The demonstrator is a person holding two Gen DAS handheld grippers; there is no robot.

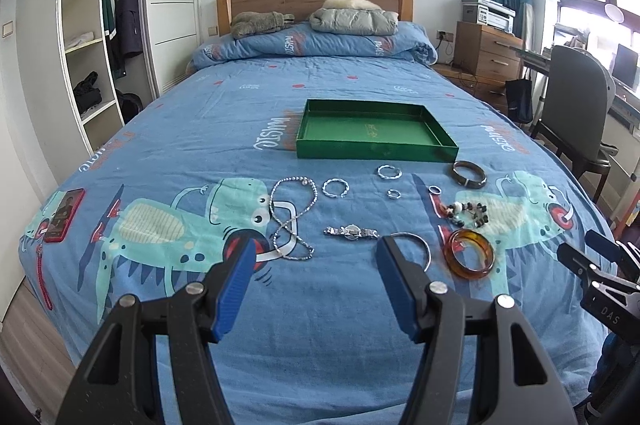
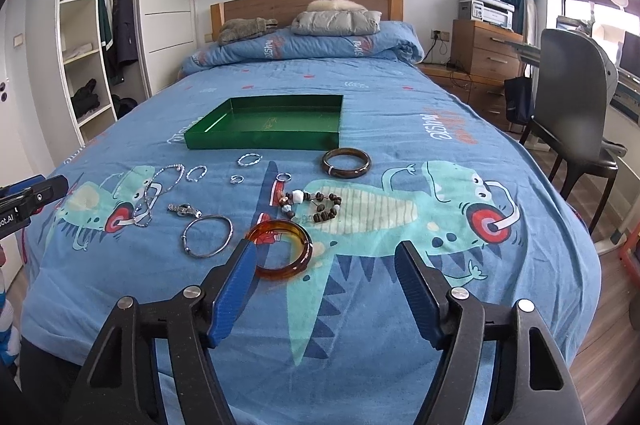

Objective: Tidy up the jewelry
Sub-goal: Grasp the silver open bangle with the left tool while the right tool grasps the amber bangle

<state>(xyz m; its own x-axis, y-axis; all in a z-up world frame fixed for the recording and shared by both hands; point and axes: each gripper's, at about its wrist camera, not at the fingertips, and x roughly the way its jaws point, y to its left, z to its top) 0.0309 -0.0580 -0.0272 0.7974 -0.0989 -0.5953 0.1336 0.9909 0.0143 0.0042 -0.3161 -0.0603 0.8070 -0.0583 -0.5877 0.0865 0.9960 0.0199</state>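
Note:
An open green tray [image 1: 376, 150] [image 2: 260, 140] sits on the blue bedspread, nothing in it. In front of it lie a silver necklace [image 1: 290, 213] [image 2: 154, 194], a silver watch [image 1: 351, 232] [image 2: 184, 210], a thin silver bangle [image 1: 426, 245] [image 2: 208, 235], an amber bangle [image 1: 470, 254] [image 2: 280, 250], a dark bangle [image 1: 469, 174] [image 2: 346, 162], a bead bracelet [image 1: 466, 211] [image 2: 316, 206] and several small silver rings [image 1: 335, 187] [image 2: 249, 159]. My left gripper [image 1: 316, 245] is open and empty, just short of the watch. My right gripper [image 2: 326, 253] is open and empty, its left finger beside the amber bangle.
A red phone [image 1: 64, 215] lies at the bed's left edge. A folded duvet [image 1: 312, 43] and a grey jacket [image 1: 354, 19] are at the headboard. A grey chair [image 2: 572, 97] and wooden drawers [image 2: 486, 51] stand to the right, and wardrobe shelves [image 1: 86, 37] to the left.

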